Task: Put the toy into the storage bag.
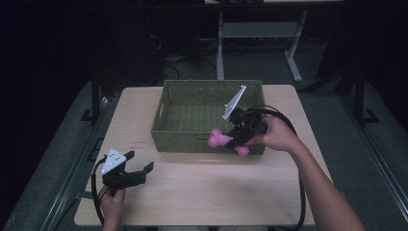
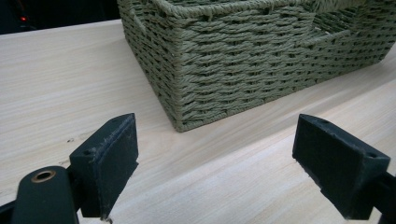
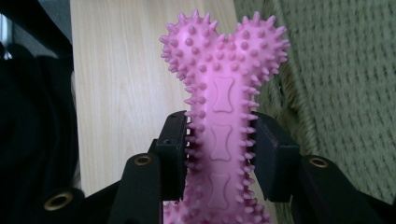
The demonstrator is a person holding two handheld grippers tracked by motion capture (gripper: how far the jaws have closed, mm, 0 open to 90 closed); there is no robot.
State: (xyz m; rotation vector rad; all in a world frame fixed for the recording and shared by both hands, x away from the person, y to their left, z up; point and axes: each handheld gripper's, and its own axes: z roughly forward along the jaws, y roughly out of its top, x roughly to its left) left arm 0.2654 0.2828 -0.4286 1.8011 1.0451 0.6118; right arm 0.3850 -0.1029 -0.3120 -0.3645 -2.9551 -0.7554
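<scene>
- The pink spiky rubber bone toy (image 3: 219, 107) is clamped mid-shaft between the right gripper's (image 1: 239, 136) jaws, its knobby end poking out past the fingertips, right over the front rim of the olive woven rectangular basket (image 1: 183, 132).
- The left gripper (image 1: 137, 169) sits low over the light wooden table (image 1: 216, 187), jaws spread wide with nothing in them, basket corner just ahead.

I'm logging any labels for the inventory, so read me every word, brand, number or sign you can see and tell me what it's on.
None can be read.
The pink spiked bone toy, clamped in the right gripper, has raised bone shapes, no letters.
The green woven basket bears no tag.
A small dark mark on the table beside the basket is too small to read.
The left gripper carries no lettering.
</scene>
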